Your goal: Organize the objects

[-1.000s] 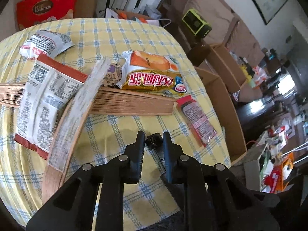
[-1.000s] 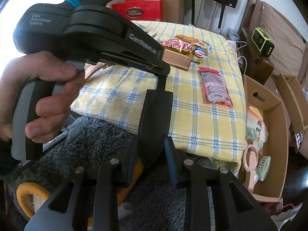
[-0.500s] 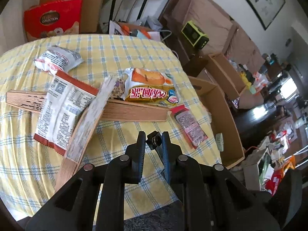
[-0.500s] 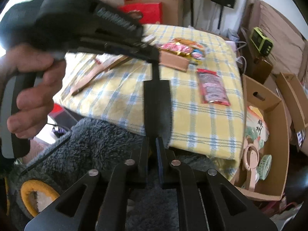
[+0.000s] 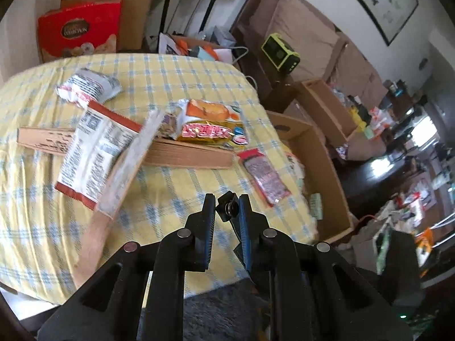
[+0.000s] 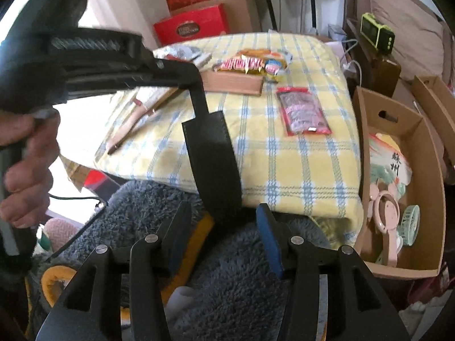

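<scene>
Beside the surface draped in yellow-and-blue checked cloth: open brown cardboard box. Inside it, 3 fans: round paper fan with a painted scene and black characters, pink handheld fan, small mint-green fan. Behind it, a 2nd cardboard box, contents too blurred to tell.

Held up over the near edge of the surface, above grey fluffy fabric: long flat black stitched sleeve. Long axis steep, leaning slightly. Narrow top end up and toward the surface, wide rounded end down and toward the right-wrist camera.

Left claw, gripped by the left hand: pressed nearly together, pinching the sleeve's narrow top end, a small black tab with a metal rivet showing between the fingers.

Right claw: jaws just been opening, now spread, blue pads clear on both sides of the sleeve's lower end hanging between them.

Lying on the cloth: long brown ribbed wooden folded fan, a 2nd folded fan with pale leaf and wooden handle crossing it, white-and-red snack packet, orange-and-yellow snack packet on the ribbed fan, crumpled white packet further back, and a flat red-edged packet near the box-side edge.
</scene>
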A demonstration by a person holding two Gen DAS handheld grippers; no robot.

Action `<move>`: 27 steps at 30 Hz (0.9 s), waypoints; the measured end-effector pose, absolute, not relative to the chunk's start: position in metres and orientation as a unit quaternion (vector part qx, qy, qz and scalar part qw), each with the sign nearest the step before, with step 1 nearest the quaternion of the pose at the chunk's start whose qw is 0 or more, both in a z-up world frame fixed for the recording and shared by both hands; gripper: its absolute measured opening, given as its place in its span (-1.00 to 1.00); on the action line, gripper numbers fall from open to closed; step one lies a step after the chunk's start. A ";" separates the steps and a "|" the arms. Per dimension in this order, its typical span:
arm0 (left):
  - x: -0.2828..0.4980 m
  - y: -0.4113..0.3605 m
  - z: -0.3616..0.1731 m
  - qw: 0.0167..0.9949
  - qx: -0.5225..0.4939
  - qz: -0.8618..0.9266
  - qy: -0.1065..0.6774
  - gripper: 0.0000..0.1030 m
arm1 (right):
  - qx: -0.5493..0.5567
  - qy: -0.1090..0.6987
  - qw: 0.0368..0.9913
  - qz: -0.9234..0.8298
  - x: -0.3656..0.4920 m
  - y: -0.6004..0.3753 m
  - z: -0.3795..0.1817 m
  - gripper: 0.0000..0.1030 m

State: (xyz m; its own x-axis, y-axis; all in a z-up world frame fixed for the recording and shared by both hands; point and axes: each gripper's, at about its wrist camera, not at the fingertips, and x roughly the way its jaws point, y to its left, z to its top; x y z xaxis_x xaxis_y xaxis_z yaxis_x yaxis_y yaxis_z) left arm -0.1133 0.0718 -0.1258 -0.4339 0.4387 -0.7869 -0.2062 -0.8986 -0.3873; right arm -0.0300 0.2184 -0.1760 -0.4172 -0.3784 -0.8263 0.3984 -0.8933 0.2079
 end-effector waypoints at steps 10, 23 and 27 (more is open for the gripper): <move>-0.109 0.066 -0.121 0.186 -0.487 0.846 -0.116 -0.71 | 0.500 0.017 0.241 -0.832 -0.031 0.213 -0.184 -0.59; -0.103 0.065 -0.122 0.199 -0.494 0.839 -0.110 -0.70 | 0.517 0.039 0.220 -0.827 -0.034 0.209 -0.190 0.29; -0.103 0.065 -0.123 0.200 -0.495 0.839 -0.110 -0.71 | 0.518 0.040 0.230 -0.823 -0.036 0.205 -0.192 -0.02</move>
State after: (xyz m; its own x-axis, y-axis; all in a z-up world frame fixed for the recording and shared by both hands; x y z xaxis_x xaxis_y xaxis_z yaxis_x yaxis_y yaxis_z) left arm -0.1027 0.0653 -0.1234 -0.4307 0.4444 -0.7855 -0.2265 -0.8957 -0.3826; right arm -0.0356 0.2054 -0.1918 -0.3582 -0.3383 -0.8702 0.4204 -0.8907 0.1732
